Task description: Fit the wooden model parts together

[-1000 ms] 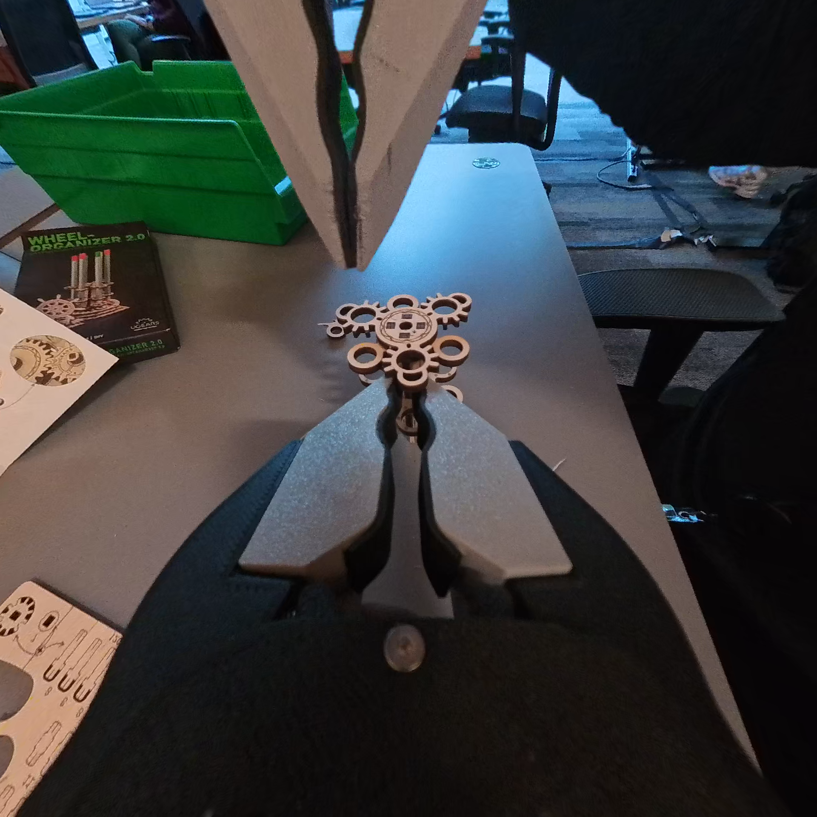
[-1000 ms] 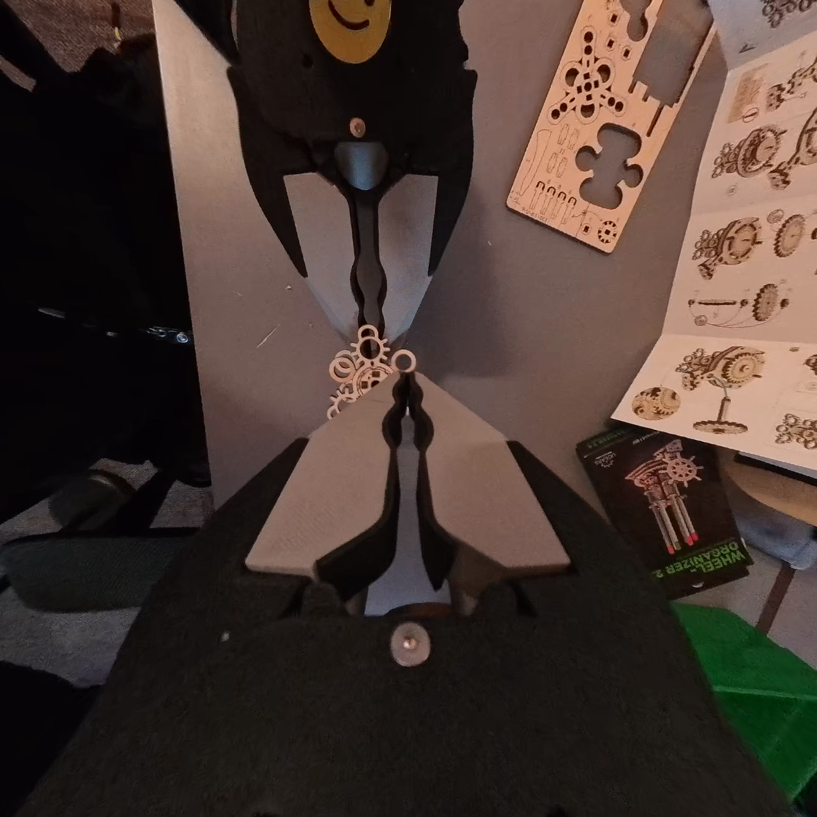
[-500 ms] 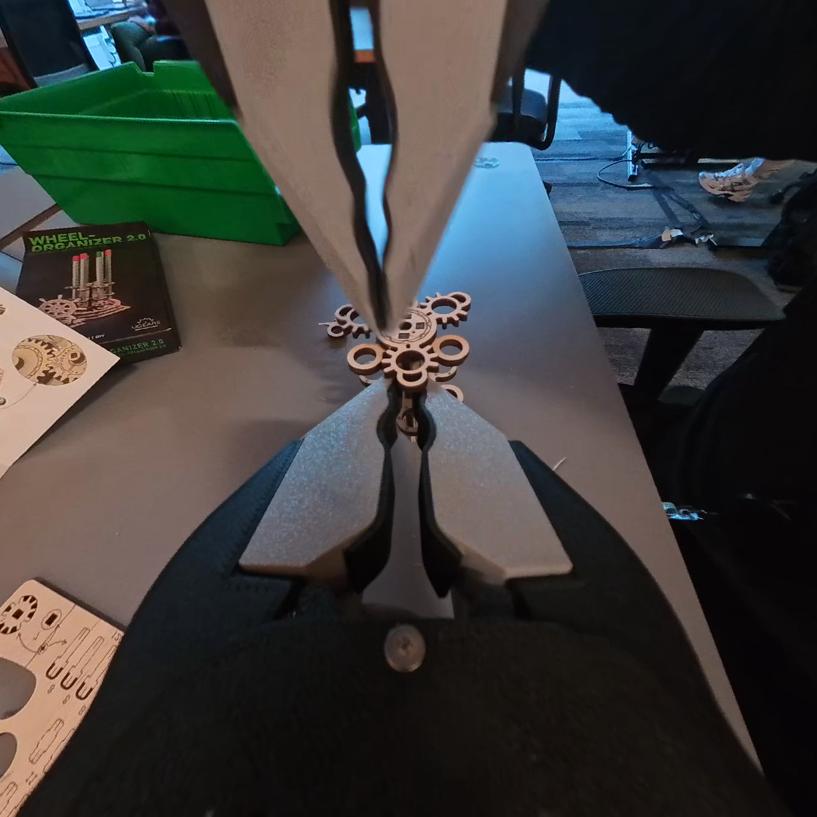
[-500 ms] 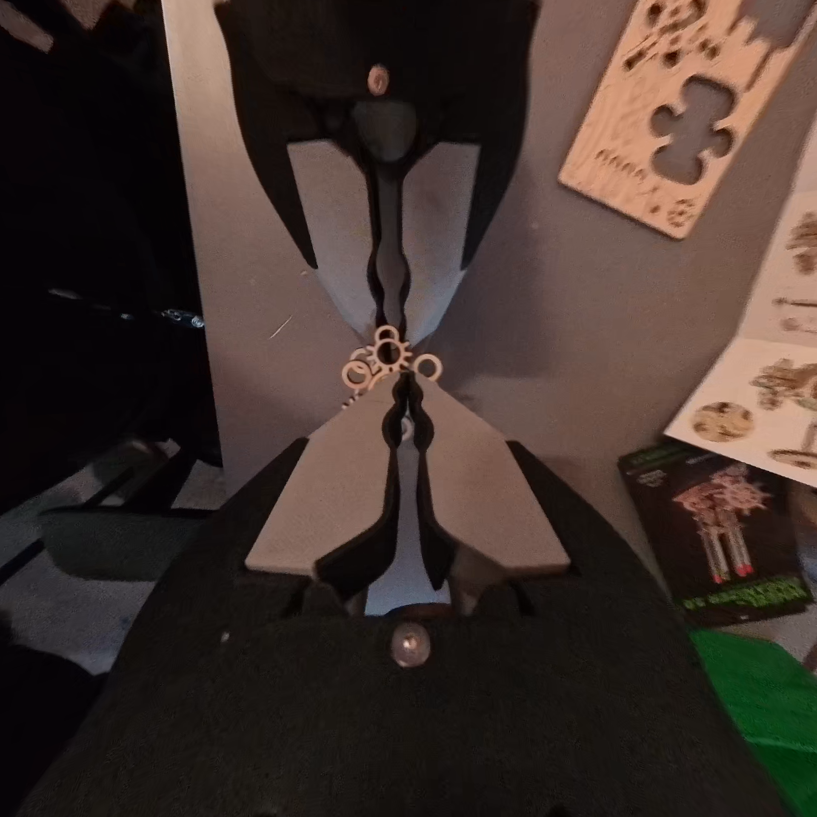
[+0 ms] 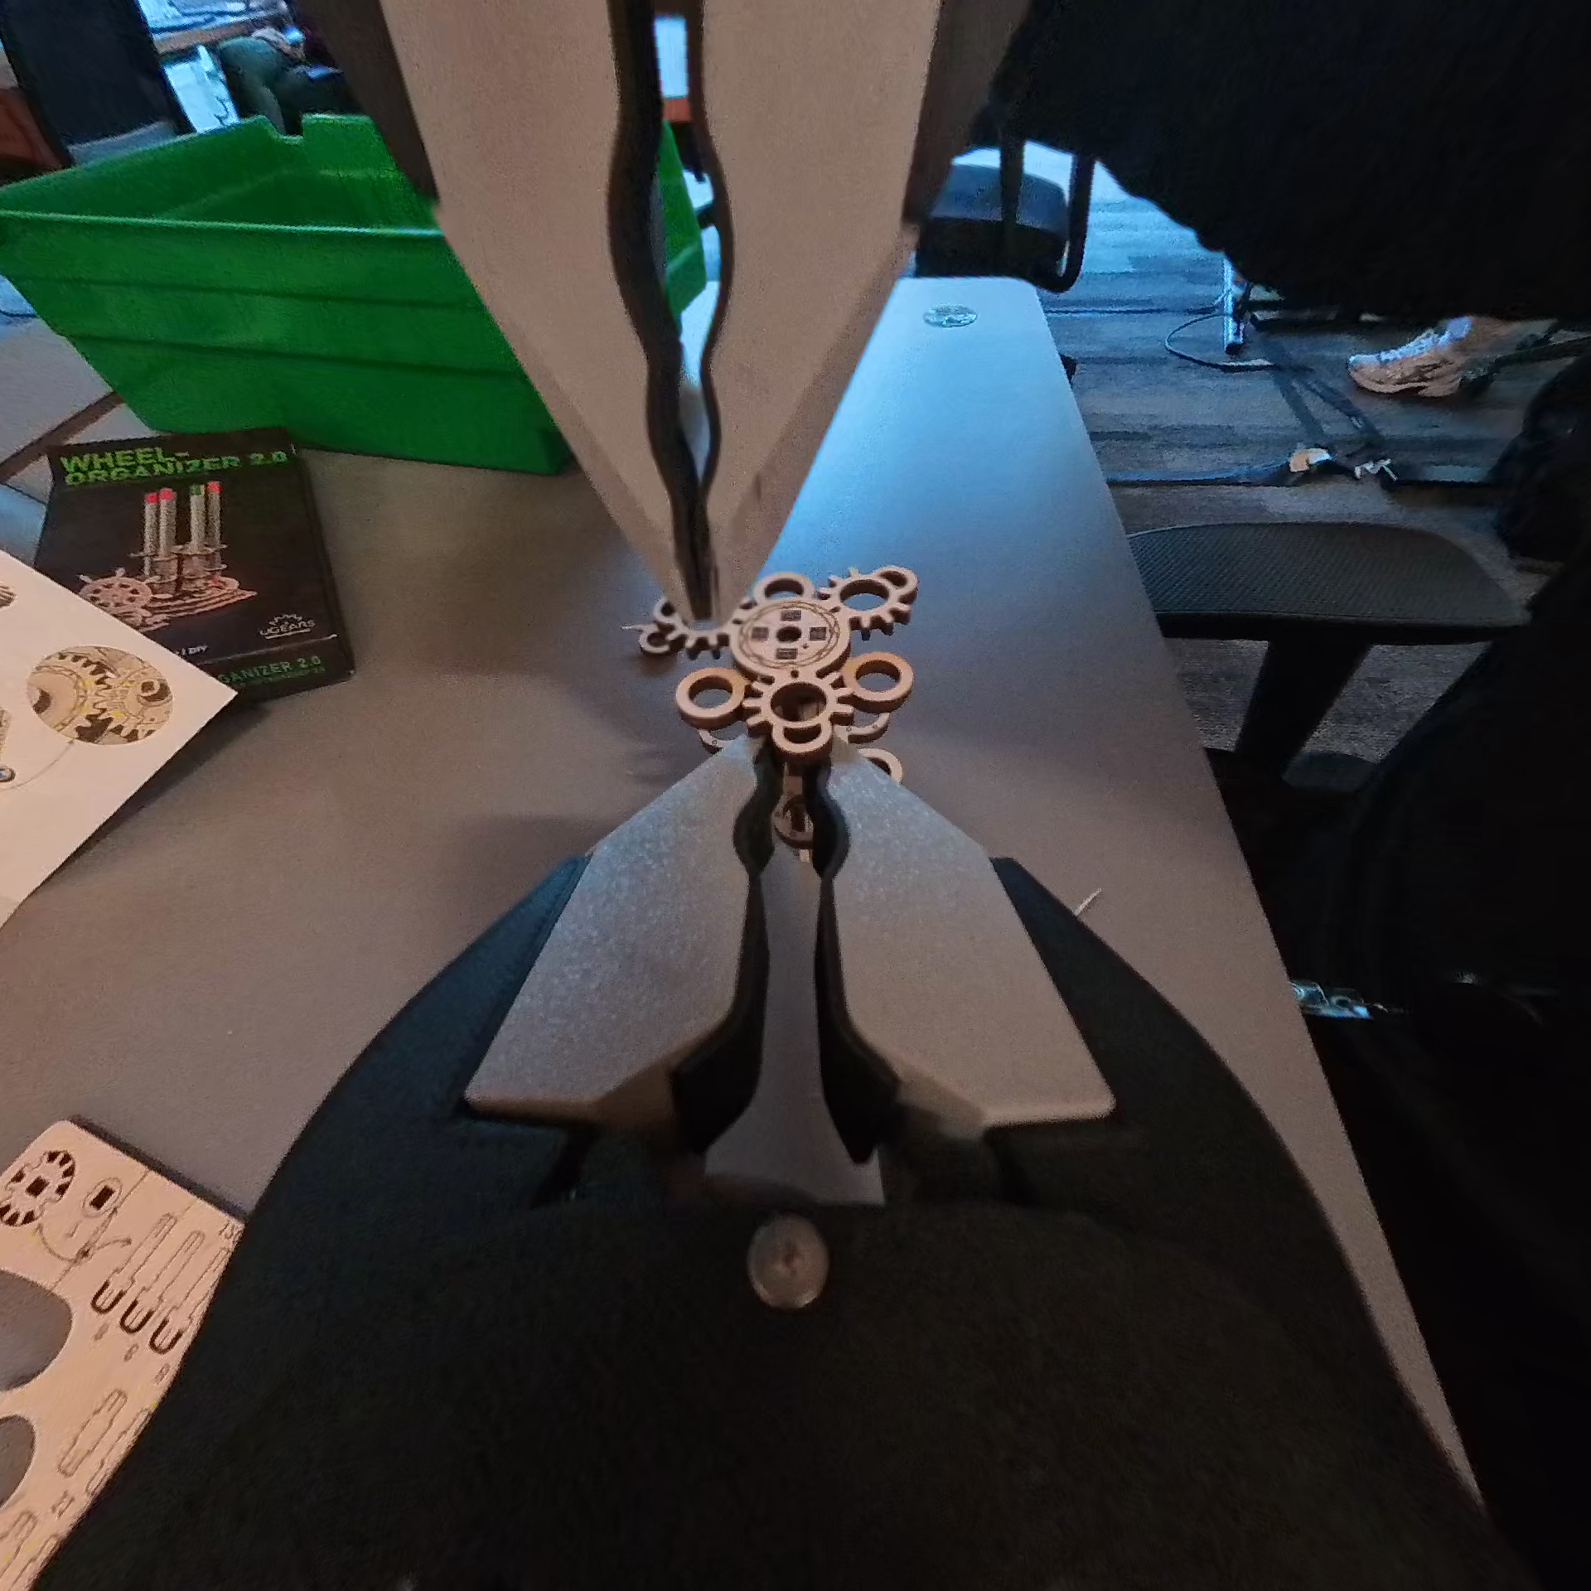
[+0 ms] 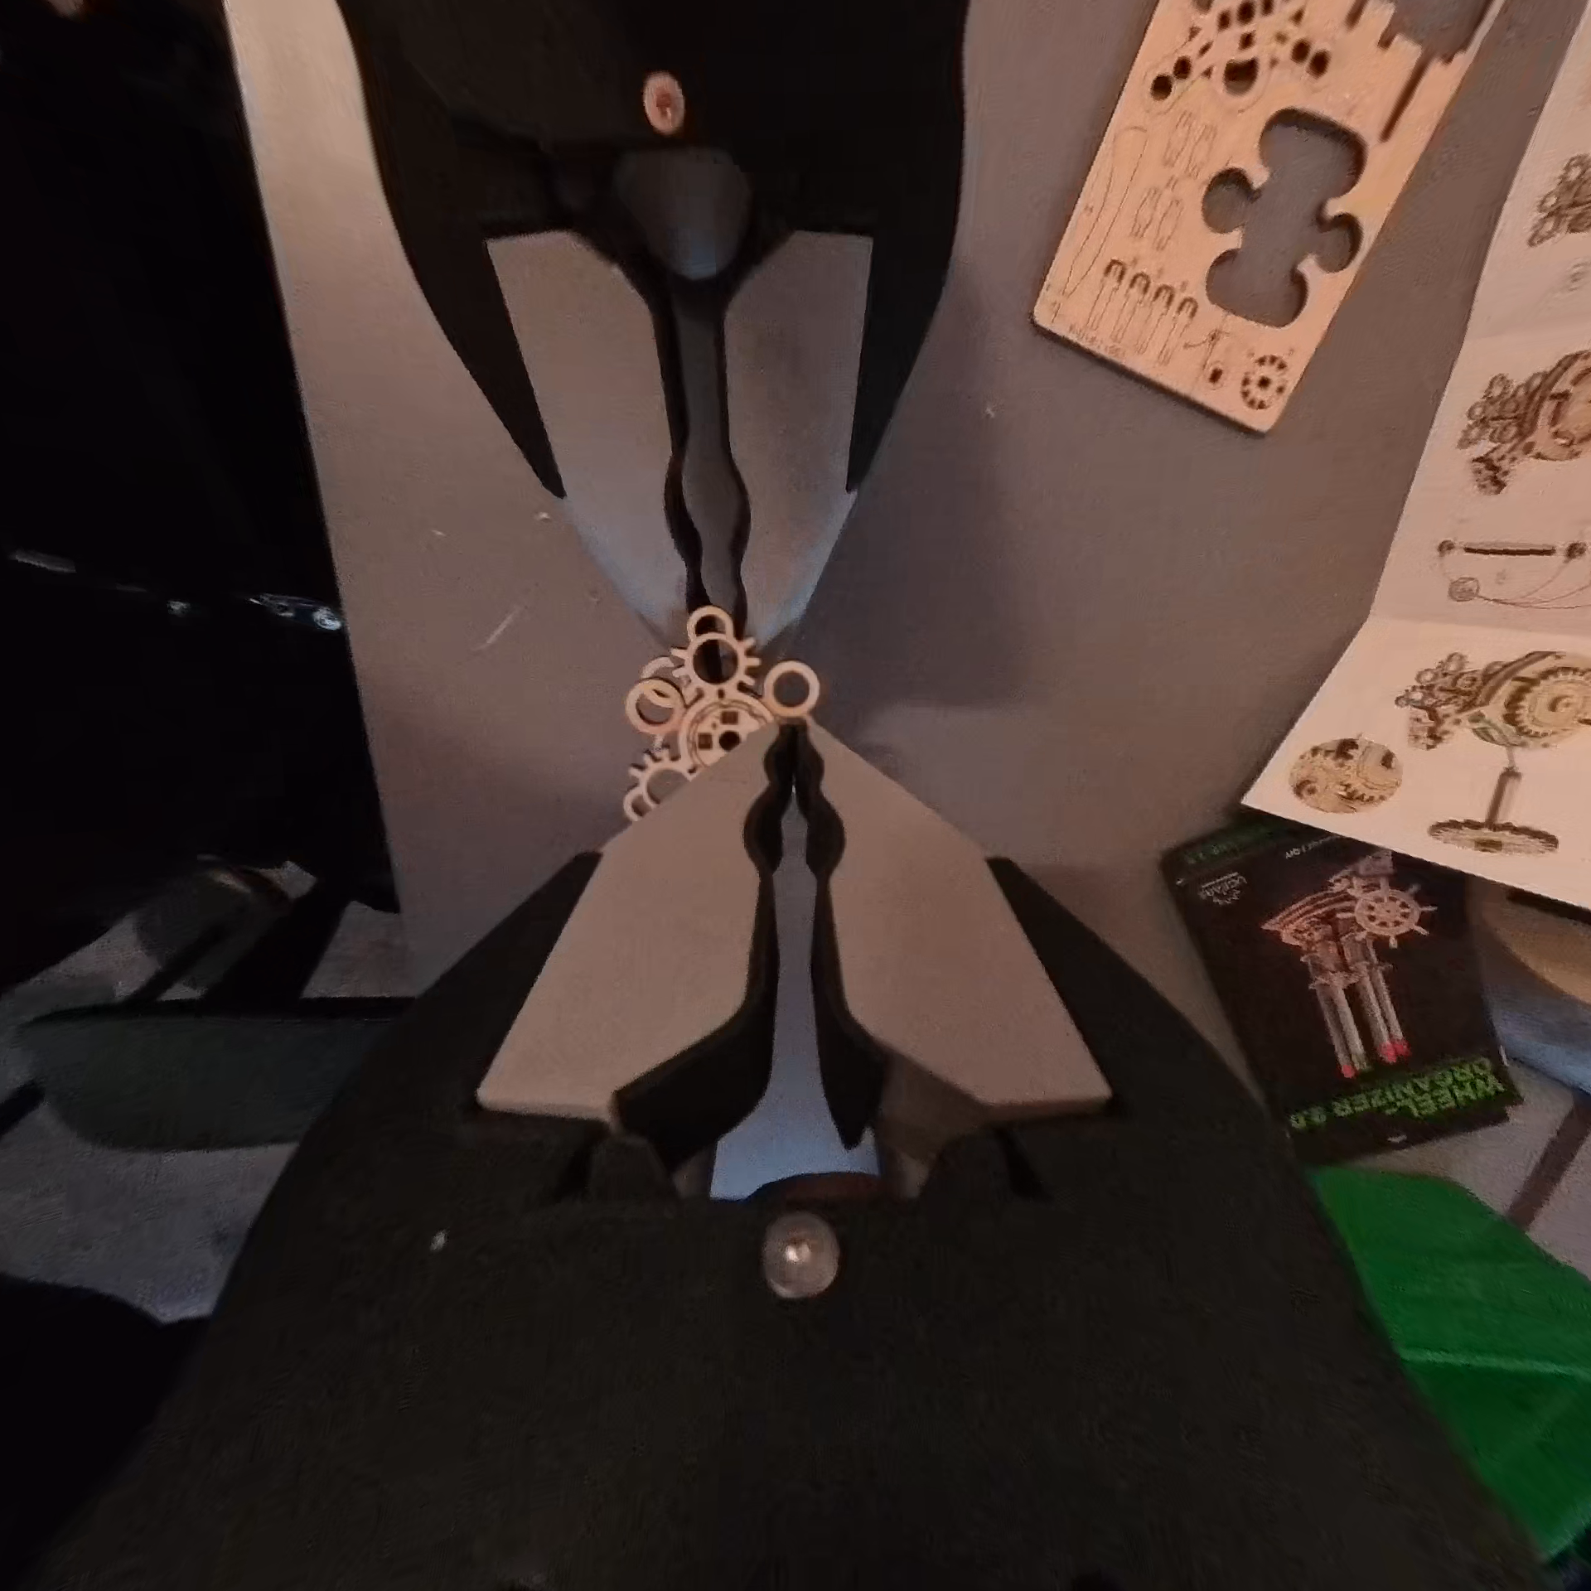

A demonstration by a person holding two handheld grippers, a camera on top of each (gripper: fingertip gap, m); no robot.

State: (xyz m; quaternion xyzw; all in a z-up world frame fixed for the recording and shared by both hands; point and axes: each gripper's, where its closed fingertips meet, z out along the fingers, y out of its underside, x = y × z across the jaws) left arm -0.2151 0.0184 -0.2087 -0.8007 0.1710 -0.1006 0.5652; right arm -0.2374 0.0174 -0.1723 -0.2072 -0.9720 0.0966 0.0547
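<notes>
**Geared wooden assembly pinched between two jaws**

Left wrist view: grey tabletop, green bin behind; left gripper jaws pinch the laser-cut wooden gear assembly from its near edge; right gripper presses its far-left cog.

Right wrist view: right gripper jaws pressed together, tips meeting the plywood rings; left gripper opposite.

Grey table: green bin at far left, black box beside it, instruction sheet and punched wooden sheet nearer, all lying flat.
</notes>
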